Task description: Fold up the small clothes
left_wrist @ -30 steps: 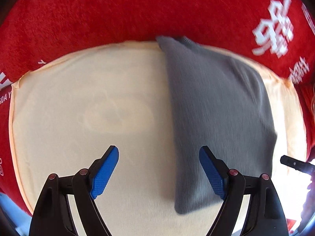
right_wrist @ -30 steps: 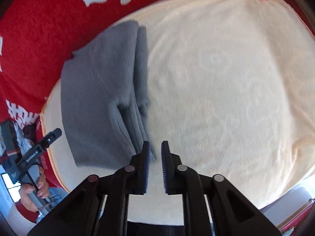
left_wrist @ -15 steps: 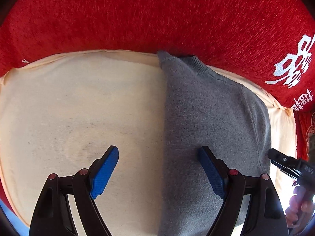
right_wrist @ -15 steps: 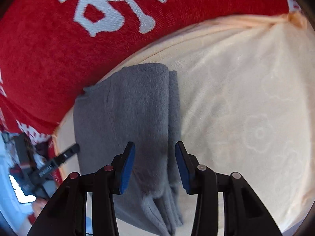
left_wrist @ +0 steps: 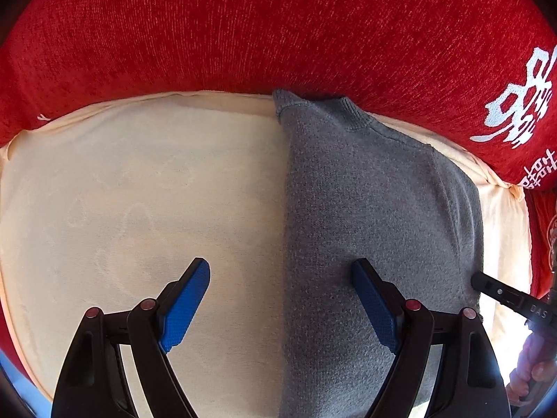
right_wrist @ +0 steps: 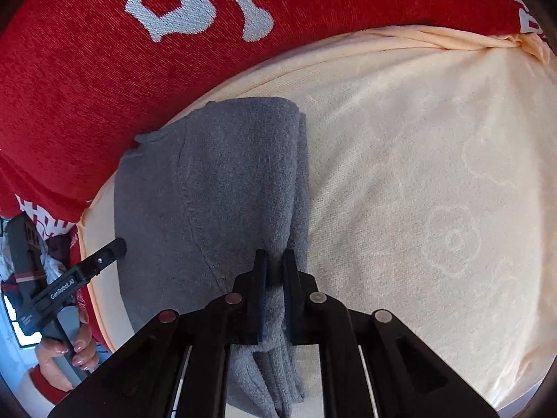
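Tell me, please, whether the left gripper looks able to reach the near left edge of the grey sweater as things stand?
Probably yes: the left gripper is open and straddles the grey sweater edge, with only bare cream towel beside it.

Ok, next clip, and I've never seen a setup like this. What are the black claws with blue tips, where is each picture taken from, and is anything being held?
There is no robot here. A person holds a two-finger gripper in each hand, and each gripper has a wide-angle camera looking forward along its fingers, so the black claws at the bottom of each picture are the tool itself.

In the left camera view, the left gripper is open above the left edge of a folded grey sweater, gripping nothing. In the right camera view, the right gripper is shut on the sweater's layered right edge.

The sweater lies on a cream towel, with a red blanket bearing white lettering behind it.
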`<state>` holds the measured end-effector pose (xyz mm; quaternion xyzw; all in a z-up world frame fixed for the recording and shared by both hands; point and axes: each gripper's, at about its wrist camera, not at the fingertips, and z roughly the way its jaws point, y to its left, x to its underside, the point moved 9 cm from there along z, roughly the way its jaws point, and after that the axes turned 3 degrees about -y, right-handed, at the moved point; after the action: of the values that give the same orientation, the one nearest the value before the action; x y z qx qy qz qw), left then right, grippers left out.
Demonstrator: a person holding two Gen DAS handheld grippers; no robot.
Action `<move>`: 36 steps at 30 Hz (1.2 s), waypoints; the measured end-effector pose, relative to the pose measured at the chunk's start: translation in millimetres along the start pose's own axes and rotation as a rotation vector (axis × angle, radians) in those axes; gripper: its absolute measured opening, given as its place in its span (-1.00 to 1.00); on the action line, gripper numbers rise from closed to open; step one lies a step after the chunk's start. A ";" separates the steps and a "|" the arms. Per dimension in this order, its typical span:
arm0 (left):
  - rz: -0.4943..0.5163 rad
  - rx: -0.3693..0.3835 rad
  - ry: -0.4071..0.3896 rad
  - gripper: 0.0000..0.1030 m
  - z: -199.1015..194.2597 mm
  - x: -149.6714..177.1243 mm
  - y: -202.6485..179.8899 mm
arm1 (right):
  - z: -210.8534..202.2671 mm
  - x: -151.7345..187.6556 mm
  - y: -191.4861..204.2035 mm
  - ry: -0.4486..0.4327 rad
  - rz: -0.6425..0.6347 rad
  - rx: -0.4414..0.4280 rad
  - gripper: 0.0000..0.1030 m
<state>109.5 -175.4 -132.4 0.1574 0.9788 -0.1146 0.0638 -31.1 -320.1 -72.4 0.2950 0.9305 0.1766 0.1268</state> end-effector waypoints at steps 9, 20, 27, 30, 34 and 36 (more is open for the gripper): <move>0.007 -0.011 -0.003 0.64 -0.1 2.7 -10.7 | -23.1 9.9 -25.2 -0.013 0.070 -0.027 -0.42; -0.005 -0.045 0.009 1.00 5.1 1.7 -5.6 | -28.5 10.7 -37.4 -0.027 0.101 -0.068 0.08; -0.017 0.087 0.040 1.00 7.4 4.3 -18.7 | -20.0 6.1 -36.2 -0.025 0.106 -0.127 0.17; -0.002 0.120 0.077 1.00 16.4 8.0 -24.9 | -10.0 4.3 -37.4 -0.005 0.103 -0.150 0.17; -0.047 0.204 0.158 1.00 32.1 17.2 -27.7 | 3.3 1.9 -37.6 0.034 0.102 -0.201 0.17; -0.072 0.258 0.192 1.00 38.2 20.8 -31.3 | 11.7 1.9 -38.5 0.059 0.098 -0.232 0.17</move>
<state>83.2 -207.5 -166.2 0.1391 0.9625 -0.2262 -0.0548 -48.0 -345.3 -98.7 0.3182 0.8916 0.2975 0.1236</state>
